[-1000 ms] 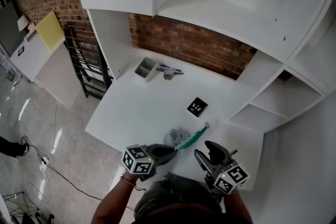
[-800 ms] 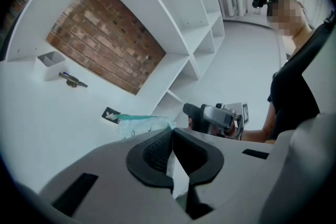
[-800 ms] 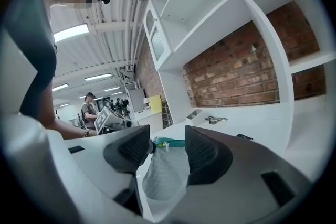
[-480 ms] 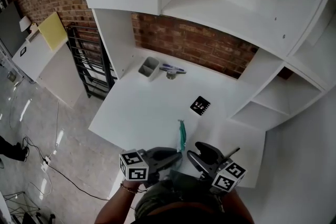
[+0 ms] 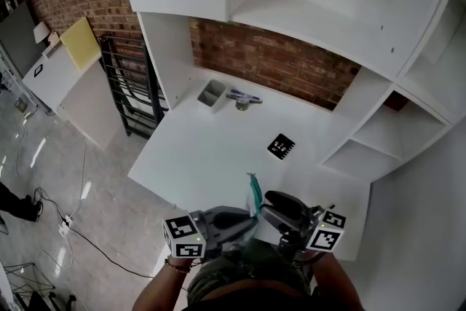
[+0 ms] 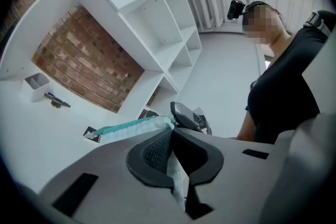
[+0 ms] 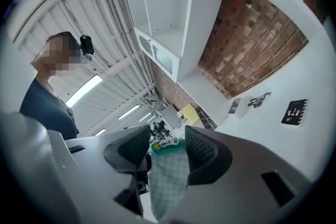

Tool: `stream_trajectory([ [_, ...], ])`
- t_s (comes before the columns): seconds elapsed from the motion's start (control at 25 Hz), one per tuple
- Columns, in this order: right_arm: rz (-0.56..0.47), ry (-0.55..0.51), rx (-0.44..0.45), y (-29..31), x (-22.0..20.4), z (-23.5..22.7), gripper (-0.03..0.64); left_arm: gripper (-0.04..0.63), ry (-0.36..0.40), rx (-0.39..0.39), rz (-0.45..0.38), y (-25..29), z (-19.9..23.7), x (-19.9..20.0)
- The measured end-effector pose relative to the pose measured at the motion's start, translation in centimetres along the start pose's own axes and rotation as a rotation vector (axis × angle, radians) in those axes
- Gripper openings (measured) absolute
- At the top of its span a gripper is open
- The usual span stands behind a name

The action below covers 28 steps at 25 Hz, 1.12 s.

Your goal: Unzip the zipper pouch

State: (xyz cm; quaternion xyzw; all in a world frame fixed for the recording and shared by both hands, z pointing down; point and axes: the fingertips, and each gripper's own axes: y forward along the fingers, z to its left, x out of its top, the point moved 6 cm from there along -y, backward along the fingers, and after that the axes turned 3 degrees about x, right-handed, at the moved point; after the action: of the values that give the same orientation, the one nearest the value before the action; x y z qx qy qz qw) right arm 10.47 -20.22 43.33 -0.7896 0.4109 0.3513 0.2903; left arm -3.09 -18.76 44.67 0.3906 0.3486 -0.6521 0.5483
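Observation:
The zipper pouch (image 5: 254, 193), pale checked fabric with a teal zip edge, hangs in the air above the front of the white desk (image 5: 211, 149). My left gripper (image 5: 250, 219) is shut on it. In the left gripper view the fabric (image 6: 176, 178) is pinched between the pads and the teal zip edge (image 6: 131, 126) runs off to the left. My right gripper (image 5: 271, 202) has come up against the pouch from the right. In the right gripper view its jaws stand partly apart with the checked fabric (image 7: 169, 173) and the metal zip pull (image 7: 166, 141) between them, and I see no squeeze on either.
At the back of the desk stand a grey cup (image 5: 212, 93) and some small tools (image 5: 245, 99). A black marker card (image 5: 280, 146) lies mid-desk. White shelves (image 5: 378, 135) rise at the right and overhead. A black rack (image 5: 124, 84) stands left of the desk.
Both grippers rose and came together. The pouch swung from slanting right to nearly upright. The right gripper moved left until the pouch lay between its jaws.

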Motion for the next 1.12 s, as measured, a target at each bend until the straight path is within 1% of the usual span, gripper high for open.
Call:
stream_trajectory([
  [0.08, 0.024, -0.008, 0.011, 0.2, -0.5, 0.3, 0.207, 0.006, 0.008, 0.005, -0.004, -0.1, -0.4, 0.1],
  [0.2, 0.013, 0.012, 0.043, 0.5, -0.6, 0.7, 0.207, 0.006, 0.019, 0.022, -0.006, -0.4, -0.7, 0.1],
  [0.28, 0.002, 0.011, 0.065, 0.6, -0.5, 1.1, 0.198, 0.006, 0.011, 0.033, -0.013, -0.7, -0.8, 0.0],
  [0.32, -0.003, 0.010, 0.077, 0.6, -0.4, 1.3, 0.184, 0.006, 0.005, 0.036, -0.018, -0.9, -0.8, -0.1],
  [0.4, -0.011, 0.011, 0.100, 0.8, -0.3, 1.6, 0.132, 0.006, 0.002, 0.043, -0.024, -1.3, -0.8, -0.1],
  [0.6, -0.014, 0.017, 0.125, 0.9, 0.0, 1.4, 0.097, 0.006, 0.037, 0.054, 0.019, -1.4, -0.7, -0.3],
  [0.68, -0.010, 0.016, 0.141, 0.9, -0.1, 1.6, 0.071, 0.006, 0.047, 0.051, 0.037, -1.4, -0.7, -0.4],
  [0.88, 0.028, -0.009, 0.122, 1.0, -0.8, 1.5, 0.041, 0.006, 0.060, 0.043, 0.064, -1.2, -0.8, -0.8],
  [1.0, 0.008, 0.007, 0.100, 0.6, -0.6, 1.0, 0.008, 0.006, 0.070, 0.028, 0.084, -0.9, -1.2, -1.1],
  [1.12, 0.001, 0.014, 0.109, 0.3, -0.3, 0.8, 0.003, 0.006, 0.083, 0.016, 0.105, -0.6, -1.5, -1.3],
])
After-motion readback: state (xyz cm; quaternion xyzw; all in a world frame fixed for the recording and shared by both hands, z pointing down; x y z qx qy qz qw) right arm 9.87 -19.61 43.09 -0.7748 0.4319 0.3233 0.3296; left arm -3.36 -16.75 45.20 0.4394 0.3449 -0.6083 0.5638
